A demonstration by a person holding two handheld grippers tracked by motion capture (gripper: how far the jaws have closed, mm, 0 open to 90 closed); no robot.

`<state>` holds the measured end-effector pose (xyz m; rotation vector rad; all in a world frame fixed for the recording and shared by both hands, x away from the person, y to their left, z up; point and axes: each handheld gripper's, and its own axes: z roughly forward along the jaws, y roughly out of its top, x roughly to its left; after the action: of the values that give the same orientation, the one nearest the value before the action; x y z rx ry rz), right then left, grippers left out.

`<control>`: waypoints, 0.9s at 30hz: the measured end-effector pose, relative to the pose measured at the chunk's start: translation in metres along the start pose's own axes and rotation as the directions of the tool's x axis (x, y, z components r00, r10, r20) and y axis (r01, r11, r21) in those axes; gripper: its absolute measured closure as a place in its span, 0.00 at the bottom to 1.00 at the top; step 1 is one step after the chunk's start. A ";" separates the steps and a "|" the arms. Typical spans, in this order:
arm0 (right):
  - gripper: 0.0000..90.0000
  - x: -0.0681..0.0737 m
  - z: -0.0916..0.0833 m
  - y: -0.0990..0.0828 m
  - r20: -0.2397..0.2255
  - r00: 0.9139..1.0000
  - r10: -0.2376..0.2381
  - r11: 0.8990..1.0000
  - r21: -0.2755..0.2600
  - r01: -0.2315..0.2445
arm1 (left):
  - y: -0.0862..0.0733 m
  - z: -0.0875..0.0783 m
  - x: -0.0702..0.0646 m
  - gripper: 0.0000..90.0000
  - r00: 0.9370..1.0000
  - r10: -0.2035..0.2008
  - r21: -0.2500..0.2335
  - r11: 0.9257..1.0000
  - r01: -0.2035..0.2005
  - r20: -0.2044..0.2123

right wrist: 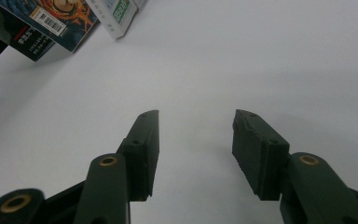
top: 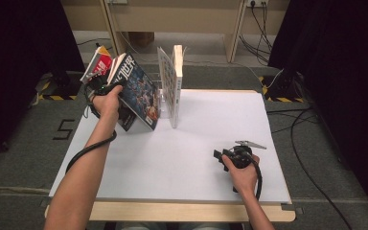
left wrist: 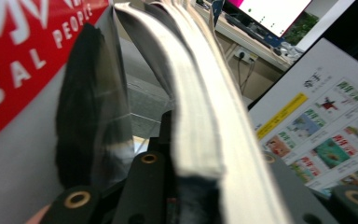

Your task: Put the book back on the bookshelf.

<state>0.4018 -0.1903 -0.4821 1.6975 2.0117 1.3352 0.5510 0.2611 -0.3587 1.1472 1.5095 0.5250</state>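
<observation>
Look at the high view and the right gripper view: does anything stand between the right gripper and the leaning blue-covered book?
Nothing visible does. The right gripper rests open on the white table, and only bare tabletop lies between it and the blue-covered book, which the left gripper grips.

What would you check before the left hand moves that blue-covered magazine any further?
1. Left gripper has the blue magazine between its jaws: ok; the page edge runs down into them.
2. Grip is firm: cannot tell; the pads are hidden by the pages.
3. Red magazine left out of the grip: cannot tell; it leans close behind.
4. White book standing upright beside it: ok.
5. Right gripper out of the way: ok; open, low over the white table.
</observation>
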 end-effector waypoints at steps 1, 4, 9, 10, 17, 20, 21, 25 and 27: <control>0.58 0.000 0.000 0.000 0.000 1.000 0.004 1.000 0.003 -0.004 | 0.001 0.000 -0.002 0.84 1.000 0.021 -0.001 1.000 -0.021 0.001; 0.58 0.000 0.000 0.000 -0.003 1.000 0.004 1.000 0.002 -0.004 | 0.002 -0.002 -0.012 0.84 0.995 0.104 -0.016 0.994 -0.104 -0.006; 0.58 -0.002 0.000 0.000 -0.001 1.000 0.005 1.000 -0.004 -0.005 | 0.003 -0.003 -0.030 0.84 0.969 0.246 -0.047 0.968 -0.247 -0.033; 0.58 -0.002 -0.001 0.000 -0.002 1.000 0.005 1.000 -0.006 -0.005 | 0.003 -0.002 -0.033 0.85 0.964 0.263 -0.052 0.963 -0.265 -0.036; 0.58 -0.003 -0.003 0.001 -0.001 1.000 0.012 1.000 -0.013 -0.012 | 0.003 0.004 -0.043 0.85 0.957 0.282 -0.123 0.949 -0.289 -0.074; 0.59 -0.005 -0.003 0.001 0.000 1.000 0.001 1.000 -0.019 -0.001 | 0.005 0.006 -0.048 0.85 0.949 0.303 -0.141 0.940 -0.312 -0.083; 0.59 -0.005 -0.003 0.001 -0.001 1.000 0.001 1.000 -0.017 -0.001 | 0.004 0.007 -0.049 0.84 0.947 0.307 -0.149 0.937 -0.317 -0.091; 0.59 -0.005 -0.002 0.001 -0.002 1.000 -0.004 1.000 -0.014 0.004 | -0.007 0.011 -0.046 0.84 0.936 0.333 -0.162 0.923 -0.348 -0.111; 0.59 -0.005 -0.002 0.000 -0.002 1.000 -0.005 1.000 -0.013 0.005 | -0.010 0.010 -0.044 0.84 0.937 0.334 -0.167 0.923 -0.348 -0.105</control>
<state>0.4022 -0.1958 -0.4824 1.6846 2.0030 1.3461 0.5527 0.2158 -0.3479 1.2624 1.2964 0.9351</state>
